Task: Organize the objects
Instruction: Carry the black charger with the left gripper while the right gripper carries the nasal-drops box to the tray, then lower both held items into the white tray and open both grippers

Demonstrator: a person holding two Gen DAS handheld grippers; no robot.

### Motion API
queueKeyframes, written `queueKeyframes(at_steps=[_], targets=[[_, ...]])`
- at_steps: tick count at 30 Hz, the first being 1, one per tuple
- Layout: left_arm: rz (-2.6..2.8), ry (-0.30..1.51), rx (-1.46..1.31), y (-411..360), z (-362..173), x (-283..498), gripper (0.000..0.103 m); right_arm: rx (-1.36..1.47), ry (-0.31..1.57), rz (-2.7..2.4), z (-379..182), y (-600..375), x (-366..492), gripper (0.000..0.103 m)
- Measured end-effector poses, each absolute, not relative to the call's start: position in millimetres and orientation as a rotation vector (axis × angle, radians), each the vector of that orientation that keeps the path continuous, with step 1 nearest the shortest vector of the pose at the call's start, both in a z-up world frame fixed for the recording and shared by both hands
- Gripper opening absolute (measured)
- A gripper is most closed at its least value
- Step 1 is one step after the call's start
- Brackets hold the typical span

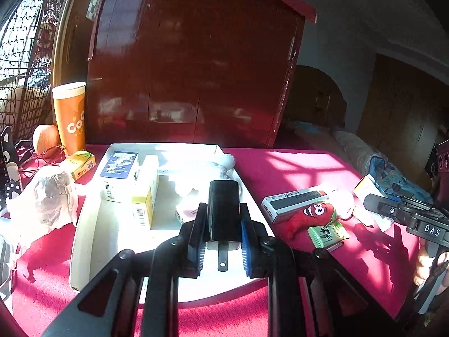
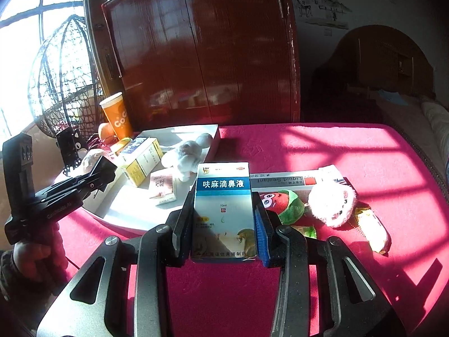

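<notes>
My left gripper is shut on a black plug adapter whose metal prong points back toward the camera. It hangs over the white tray. In the tray lie a blue-and-white box, a yellow-and-white box and a white plush toy. My right gripper is shut on a blue-and-white medicine box, held upright above the red cloth just right of the tray. On the cloth lie a red plush chili, a pink plush and a long sealant box.
A dark red cabinet stands behind the table. An orange cup, a round fruit, glasses and a crumpled white wrapper crowd the left side. A green packet lies by the chili. A bed lies beyond the table's right edge.
</notes>
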State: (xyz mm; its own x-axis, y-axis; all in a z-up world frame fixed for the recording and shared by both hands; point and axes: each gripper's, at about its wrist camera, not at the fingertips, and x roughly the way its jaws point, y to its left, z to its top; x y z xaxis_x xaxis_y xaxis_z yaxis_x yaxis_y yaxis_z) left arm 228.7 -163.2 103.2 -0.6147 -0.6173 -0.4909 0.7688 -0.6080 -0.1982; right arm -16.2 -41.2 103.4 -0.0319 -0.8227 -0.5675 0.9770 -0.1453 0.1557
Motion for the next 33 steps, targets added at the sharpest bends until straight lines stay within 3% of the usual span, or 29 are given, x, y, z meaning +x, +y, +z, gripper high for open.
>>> queueKeyframes(at_steps=[20, 33], targets=[[-2.065, 0.564, 0.425, -212, 106, 295, 0.020, 0.657, 0.345, -1.467, 111, -113, 34, 0.036], [-1.986, 0.481, 0.649, -235, 82, 267, 0.020, 0.759, 0.416, -1.368, 76, -184, 84, 0.036]])
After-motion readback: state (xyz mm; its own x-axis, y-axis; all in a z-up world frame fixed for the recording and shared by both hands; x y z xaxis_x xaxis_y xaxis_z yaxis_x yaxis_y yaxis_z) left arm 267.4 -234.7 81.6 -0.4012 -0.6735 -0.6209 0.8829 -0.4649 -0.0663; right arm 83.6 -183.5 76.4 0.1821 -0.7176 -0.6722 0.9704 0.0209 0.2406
